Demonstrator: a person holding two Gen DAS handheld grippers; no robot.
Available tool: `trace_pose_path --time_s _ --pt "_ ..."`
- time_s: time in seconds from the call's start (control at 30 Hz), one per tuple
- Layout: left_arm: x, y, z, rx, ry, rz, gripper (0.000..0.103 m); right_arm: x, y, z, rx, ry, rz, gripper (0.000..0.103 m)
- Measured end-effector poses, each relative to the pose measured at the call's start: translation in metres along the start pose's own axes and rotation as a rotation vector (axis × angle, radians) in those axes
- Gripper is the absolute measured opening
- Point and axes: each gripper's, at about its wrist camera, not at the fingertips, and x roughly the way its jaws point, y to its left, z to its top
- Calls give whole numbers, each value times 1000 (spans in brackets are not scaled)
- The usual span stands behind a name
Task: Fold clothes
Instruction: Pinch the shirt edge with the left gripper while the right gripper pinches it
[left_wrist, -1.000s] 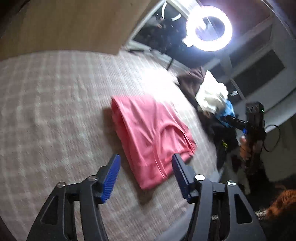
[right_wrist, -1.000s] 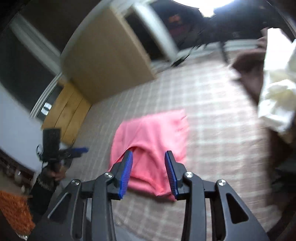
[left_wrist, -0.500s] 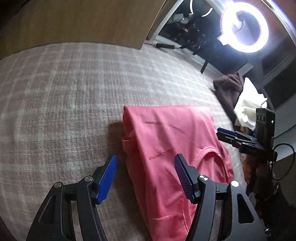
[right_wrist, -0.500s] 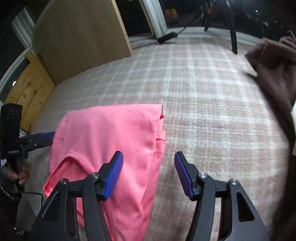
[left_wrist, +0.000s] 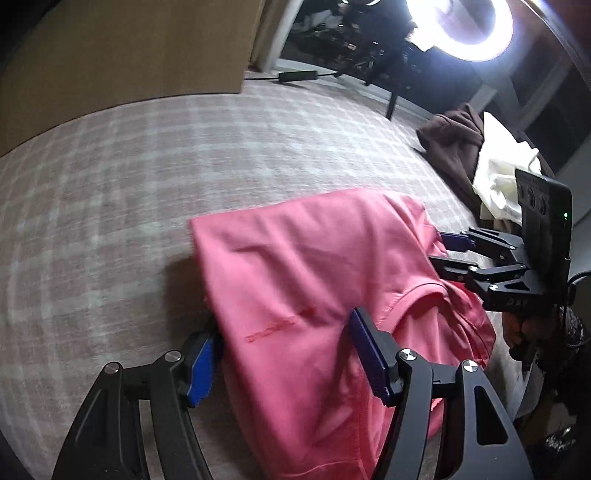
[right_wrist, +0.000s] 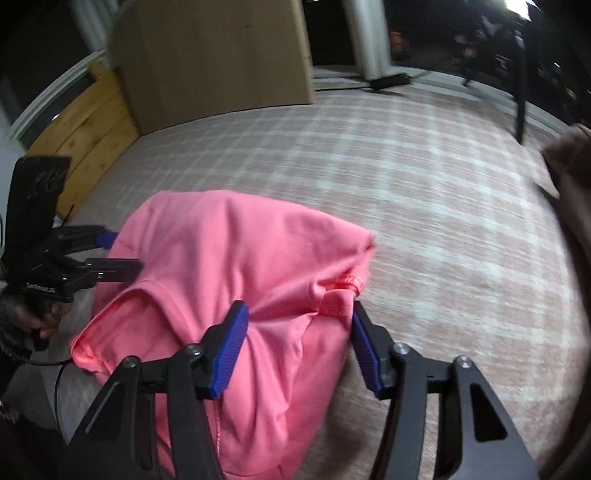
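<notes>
We see a pink shirt (left_wrist: 332, 302) lying folded on a plaid-covered bed (left_wrist: 147, 184), filling the lower centre of both wrist views. Our left claw (left_wrist: 284, 358) is spread wide, its blue pads straddling the near left edge of the shirt; one pad (left_wrist: 201, 365) sits at the lower left just beside the fabric's edge, partly tucked under it, and the other rests over the cloth at lower centre. Our right claw (right_wrist: 295, 343) is likewise wide, with bunched pink fabric and a hem seam between its pads, though neither pad is pressed shut on it. In the left wrist view the right claw shows at the right of the frame, beside the shirt's far edge, with a hand (left_wrist: 528, 328) below it. At the upper right of that view a brown garment (left_wrist: 454, 147) and a cream garment (left_wrist: 502, 181) lie heaped together, beneath a glowing ring light (left_wrist: 465, 26). A wooden headboard (right_wrist: 218, 59) stands at the upper left of the right wrist view.
</notes>
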Motion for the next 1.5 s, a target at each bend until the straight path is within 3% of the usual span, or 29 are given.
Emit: trace_pose_path --time_s 0.03,0.07,0.1,0.17,0.33,0.6,0.8,1.17,1.37,1.5 --pt "0 -2 0 3 -14 3 57 3 0 1 -2 -9 6 46" --pt "1 -2 -1 -7 -28 -7 41 3 -2 0 15 -19 22 33" --pt "2 0 -1 -24 -29 -37 16 4 -5 -1 35 -27 40 25" --pt "8 4 -2 -85 -30 -102 15 6 -11 -1 88 -28 82 13" --pt "-4 -1 -1 -102 -72 -90 13 -13 -10 -5 159 -58 167 10" --pt "-78 11 -5 -103 -208 -39 13 -63 40 19 98 -183 218 10" --pt "-147 58 -14 -80 -288 28 13 -78 101 49 11 -237 258 10" --pt "-240 206 -16 -47 -311 178 13 -17 263 136 -23 -256 302 10" --pt "-246 283 10 -44 -292 248 13 48 316 181 -12 -227 275 10" --pt "-236 329 26 -83 -287 246 13 96 333 206 -23 -191 233 10"
